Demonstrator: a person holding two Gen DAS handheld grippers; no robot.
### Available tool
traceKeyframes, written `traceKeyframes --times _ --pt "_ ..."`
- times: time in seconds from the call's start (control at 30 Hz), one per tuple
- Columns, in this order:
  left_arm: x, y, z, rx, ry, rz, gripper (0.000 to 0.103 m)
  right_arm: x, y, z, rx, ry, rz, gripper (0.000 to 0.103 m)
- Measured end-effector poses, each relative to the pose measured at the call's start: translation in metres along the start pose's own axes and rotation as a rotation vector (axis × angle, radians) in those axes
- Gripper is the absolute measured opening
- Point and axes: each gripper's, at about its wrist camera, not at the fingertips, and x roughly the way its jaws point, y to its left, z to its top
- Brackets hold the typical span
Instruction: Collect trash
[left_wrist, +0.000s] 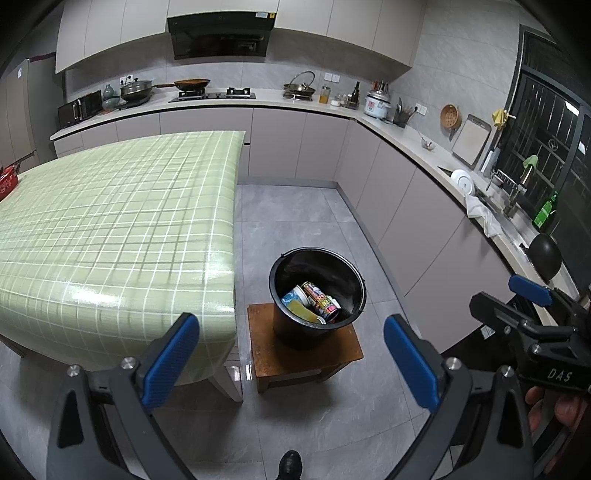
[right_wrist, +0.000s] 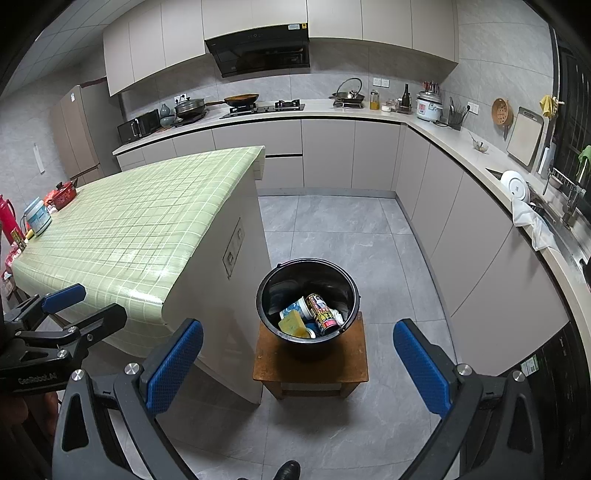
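A black bucket stands on a small brown wooden stool on the floor beside the table. It holds trash: a printed can, a white cup and a yellow sponge. The bucket and stool also show in the right wrist view, with the can and sponge. My left gripper is open and empty, above and short of the bucket. My right gripper is open and empty, likewise short of it.
A table with a green checked cloth stands left of the bucket. On its far left end are a red pot and a white jar. Kitchen counters run along the back and right, with a sink.
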Motion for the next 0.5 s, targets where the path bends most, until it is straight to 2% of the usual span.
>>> traceKeyframes --times 0.5 --pt "0.005 -0.003 0.005 -0.002 -0.006 -0.005 0.101 0.005 -0.014 0.004 0.003 0.006 0.001 0.103"
